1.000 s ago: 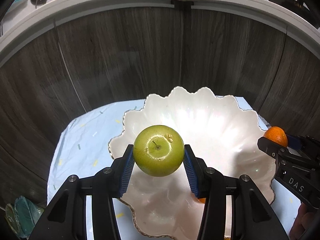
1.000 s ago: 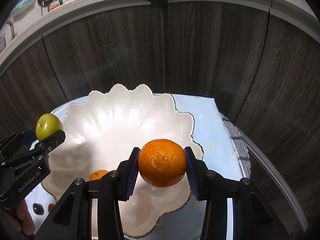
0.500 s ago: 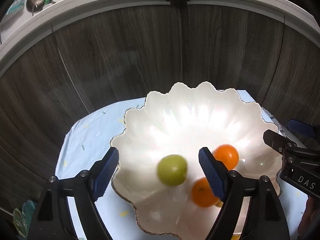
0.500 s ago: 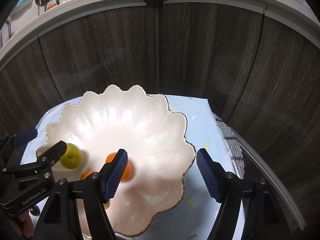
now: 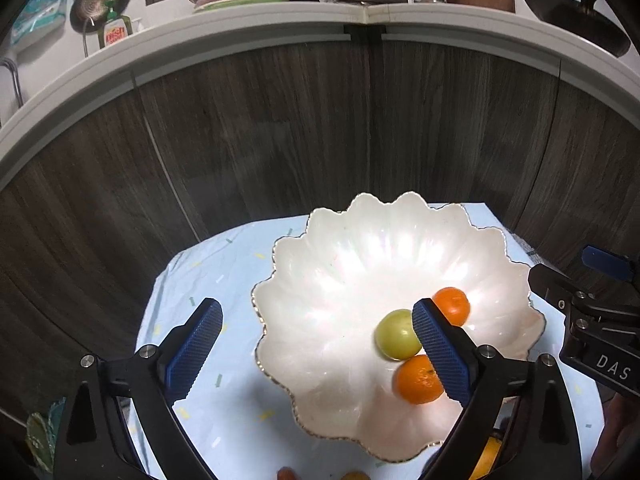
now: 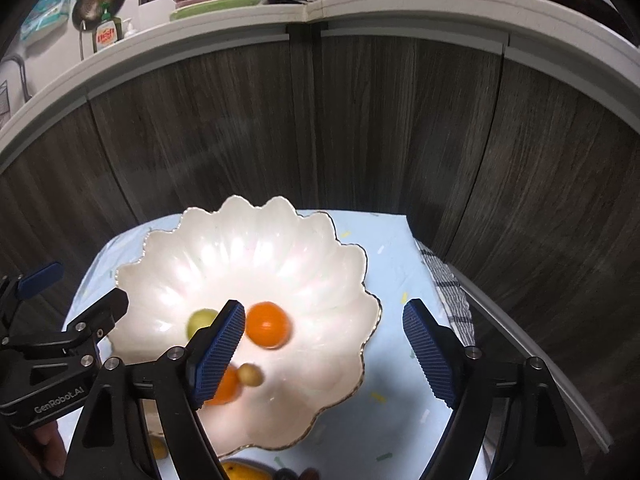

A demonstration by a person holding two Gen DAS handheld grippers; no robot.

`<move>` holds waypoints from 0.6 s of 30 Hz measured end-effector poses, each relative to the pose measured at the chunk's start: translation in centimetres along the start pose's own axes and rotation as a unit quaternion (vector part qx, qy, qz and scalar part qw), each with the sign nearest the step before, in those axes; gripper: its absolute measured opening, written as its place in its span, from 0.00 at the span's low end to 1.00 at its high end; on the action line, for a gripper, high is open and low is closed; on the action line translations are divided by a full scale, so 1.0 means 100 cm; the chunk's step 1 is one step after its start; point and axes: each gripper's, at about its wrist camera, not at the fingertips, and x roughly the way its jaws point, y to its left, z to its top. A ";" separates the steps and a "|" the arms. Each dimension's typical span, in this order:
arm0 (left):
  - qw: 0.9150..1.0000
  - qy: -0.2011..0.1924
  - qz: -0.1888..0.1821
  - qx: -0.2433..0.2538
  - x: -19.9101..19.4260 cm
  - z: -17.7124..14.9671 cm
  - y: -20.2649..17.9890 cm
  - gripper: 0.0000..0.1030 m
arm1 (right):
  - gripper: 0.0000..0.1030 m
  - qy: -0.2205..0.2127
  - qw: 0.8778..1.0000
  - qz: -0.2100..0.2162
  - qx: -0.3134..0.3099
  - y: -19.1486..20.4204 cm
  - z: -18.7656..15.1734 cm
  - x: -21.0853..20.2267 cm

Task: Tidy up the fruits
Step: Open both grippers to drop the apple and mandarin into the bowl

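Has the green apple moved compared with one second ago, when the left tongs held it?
Yes. The green apple has dropped from the left tongs into the white bowl, resting beside two oranges.

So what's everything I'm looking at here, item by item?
Bowl: one, pearly white with a scalloped gold rim, on the cloth.
Oranges: two, orange, in the bowl, one farther back, one nearer.
Green apple: one, yellow-green, in the bowl between the oranges.
Small round fruit: one, tan, in the bowl; blurred.
Cloth: one, pale blue with specks, under the bowl.
Checked towel: one, black and white, right of the cloth.
Cabinet doors: dark wood, behind.
Dish soap bottle: one, green, on the counter.
Left claw: open, blue pads, empty.
Right claw: open, blue pads, empty.
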 end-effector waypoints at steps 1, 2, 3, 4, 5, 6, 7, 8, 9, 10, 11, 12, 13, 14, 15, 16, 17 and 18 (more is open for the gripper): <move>1.000 -0.002 0.001 0.000 -0.004 0.000 0.001 0.94 | 0.79 -0.002 1.000 0.000 0.000 0.001 0.000 -0.004; 1.000 -0.004 0.001 -0.001 -0.008 0.000 0.001 0.94 | 0.79 -0.004 1.000 0.000 -0.001 0.002 0.000 -0.008; 1.000 -0.005 0.001 0.000 -0.012 0.000 0.002 0.94 | 0.79 -0.005 1.000 0.000 -0.001 0.002 0.001 -0.011; 1.000 -0.006 0.002 -0.001 -0.014 0.000 0.002 0.94 | 0.79 -0.007 1.000 0.001 0.000 0.002 0.001 -0.014; 1.000 -0.008 0.002 -0.001 -0.018 0.000 0.003 0.94 | 0.79 -0.009 1.000 0.002 0.000 0.003 0.001 -0.018; 1.000 -0.010 0.002 -0.001 -0.022 0.000 0.003 0.94 | 0.79 -0.011 1.000 0.002 0.001 0.003 0.001 -0.020; 1.000 -0.012 0.002 -0.002 -0.026 0.000 0.004 0.94 | 0.79 -0.013 1.000 0.002 0.001 0.003 0.001 -0.024; 1.000 -0.013 0.002 -0.002 -0.028 0.000 0.004 0.94 | 0.79 -0.015 1.000 0.000 0.002 0.003 0.001 -0.026; 1.000 -0.014 0.002 -0.002 -0.031 0.000 0.004 0.95 | 0.79 -0.017 1.000 -0.001 0.002 0.003 0.001 -0.029; 1.000 -0.015 0.002 -0.002 -0.034 0.000 0.005 0.95 | 0.79 -0.017 1.000 -0.001 0.003 0.004 0.001 -0.032; 1.000 -0.016 0.002 -0.002 -0.038 -0.001 0.005 0.95 | 0.79 -0.018 1.000 -0.001 0.004 0.004 0.001 -0.035; 1.000 -0.017 0.001 -0.002 -0.041 -0.001 0.005 0.95 | 0.79 -0.019 1.000 -0.001 0.004 0.003 0.000 -0.037; 1.000 -0.018 -0.001 -0.003 -0.044 -0.002 0.005 0.95 | 0.79 -0.021 1.000 -0.002 0.004 0.003 0.000 -0.040; 1.000 -0.018 -0.001 -0.003 -0.047 -0.003 0.005 0.95 | 0.79 -0.022 1.000 -0.002 0.004 0.004 -0.001 -0.043; 1.000 -0.019 -0.001 -0.003 -0.050 -0.003 0.005 0.95 | 0.79 -0.023 1.000 -0.002 0.004 0.004 -0.002 -0.046; 1.000 -0.019 -0.002 -0.003 -0.052 -0.004 0.006 0.95 | 0.79 -0.023 1.000 -0.002 0.004 0.004 -0.003 -0.048; 1.000 -0.020 -0.002 -0.002 -0.055 -0.006 0.006 0.95 | 0.79 -0.024 1.000 -0.002 0.004 0.005 -0.004 -0.051; 1.000 -0.021 -0.003 -0.001 -0.058 -0.007 0.006 0.95 | 0.79 -0.024 1.000 -0.002 0.004 0.005 -0.004 -0.052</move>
